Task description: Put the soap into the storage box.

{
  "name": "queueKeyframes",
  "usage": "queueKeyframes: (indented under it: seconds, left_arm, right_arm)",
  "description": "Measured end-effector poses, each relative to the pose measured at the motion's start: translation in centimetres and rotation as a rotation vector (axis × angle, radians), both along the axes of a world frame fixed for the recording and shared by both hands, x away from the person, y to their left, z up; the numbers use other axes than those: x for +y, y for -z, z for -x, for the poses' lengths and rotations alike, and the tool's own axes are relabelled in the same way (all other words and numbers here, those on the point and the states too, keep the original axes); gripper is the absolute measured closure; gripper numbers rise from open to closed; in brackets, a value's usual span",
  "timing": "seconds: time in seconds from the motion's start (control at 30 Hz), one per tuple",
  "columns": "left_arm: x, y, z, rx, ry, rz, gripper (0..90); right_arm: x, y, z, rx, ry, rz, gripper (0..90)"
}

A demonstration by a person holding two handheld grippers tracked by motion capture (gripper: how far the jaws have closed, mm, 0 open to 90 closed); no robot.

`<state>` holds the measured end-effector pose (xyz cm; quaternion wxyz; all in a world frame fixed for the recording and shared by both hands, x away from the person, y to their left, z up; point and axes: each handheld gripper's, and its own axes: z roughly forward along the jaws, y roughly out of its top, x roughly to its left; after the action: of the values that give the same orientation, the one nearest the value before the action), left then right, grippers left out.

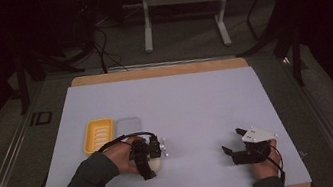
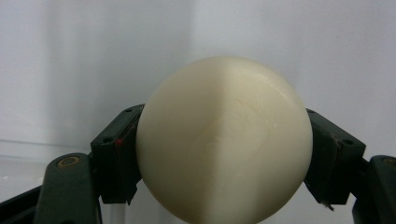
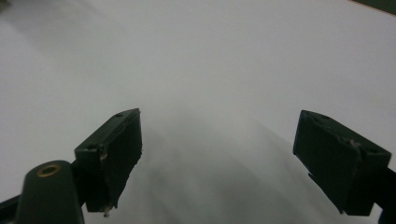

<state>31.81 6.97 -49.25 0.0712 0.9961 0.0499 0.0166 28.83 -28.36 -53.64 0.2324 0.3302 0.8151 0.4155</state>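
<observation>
Cream soap, yellow dish, black claws

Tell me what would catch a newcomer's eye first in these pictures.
First the cream soap bar, clamped between the left gripper's jaws near the table's front left. Next the yellow soap dish, lying just behind that hand. The right gripper rests open at front right, with nothing between its jaws.
</observation>
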Motion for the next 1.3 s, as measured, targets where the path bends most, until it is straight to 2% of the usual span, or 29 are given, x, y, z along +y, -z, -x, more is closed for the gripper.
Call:
queueKeyframes:
  seconds: [0.27, 0.73, 0.9, 1.3]
  left_arm:
    - [0.4, -0.5, -0.4, -0.008, -0.016, 0.003, 24.9]
    - [1.7, -1.8, -1.8, -0.015, -0.072, 0.018, 24.9]
    - [2.2, -2.2, -2.1, -0.034, -0.091, 0.014, 24.9]
    - [3.6, -2.8, -3.0, -0.036, -0.134, 0.015, 24.9]
  right_arm:
    - [0.0, 0.0, 0.0, 0.0, -0.001, 0.001, 15.4]
    - [0.0, 0.0, 0.0, 0.0, -0.001, 0.001, 15.4]
    - [0.0, 0.0, 0.0, 0.0, 0.0, -0.001, 15.4]
    - [0.0, 0.0, 0.0, -0.002, 0.0, 0.001, 15.4]
